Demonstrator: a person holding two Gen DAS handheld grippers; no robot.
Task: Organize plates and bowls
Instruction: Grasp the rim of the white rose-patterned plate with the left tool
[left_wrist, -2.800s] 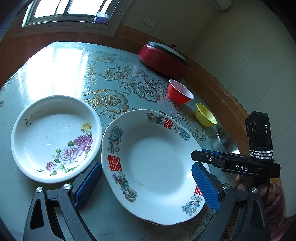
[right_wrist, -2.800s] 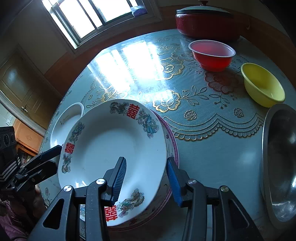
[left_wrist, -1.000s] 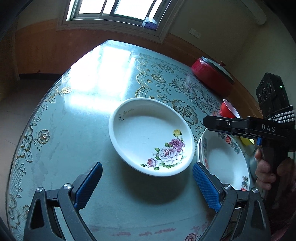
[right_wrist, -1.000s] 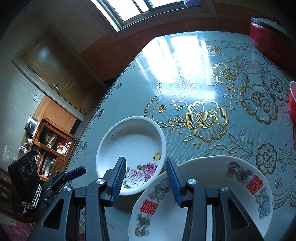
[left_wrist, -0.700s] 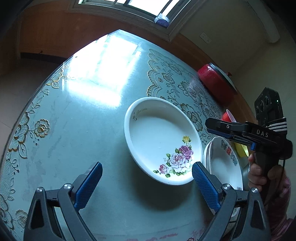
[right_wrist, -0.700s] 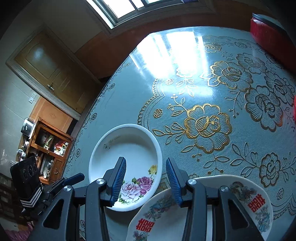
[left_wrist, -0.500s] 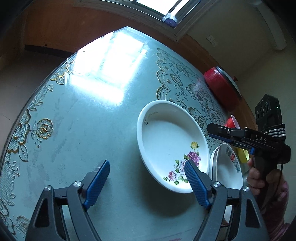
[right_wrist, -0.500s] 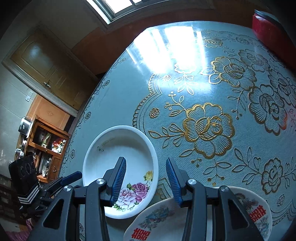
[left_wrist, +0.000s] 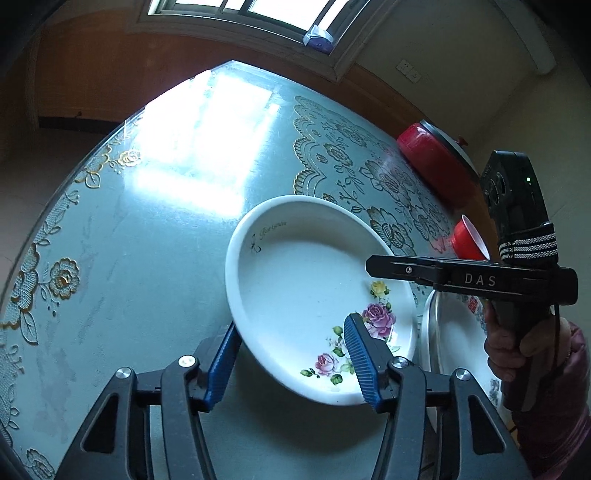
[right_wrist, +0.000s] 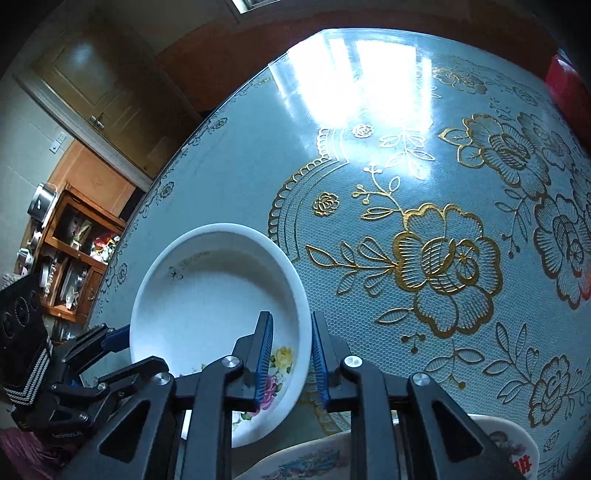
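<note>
Right now the rose plate sits on the round table, both grippers straddling its rim. At its seven o'clock edge in the left wrist view, the left gripper is closing, pads either side, not yet pressing. At four o'clock in the right wrist view, the right gripper is closing too, a sliver of gap remaining. At three o'clock lies another plate; further off stand a red bowl and red pot.

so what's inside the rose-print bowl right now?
No contents: the rose-print bowl shows a bare white interior with printed roses. One blue pad of each closing gripper, left gripper and right gripper, reaches inside the rim, hiding small patches of its inner wall.
</note>
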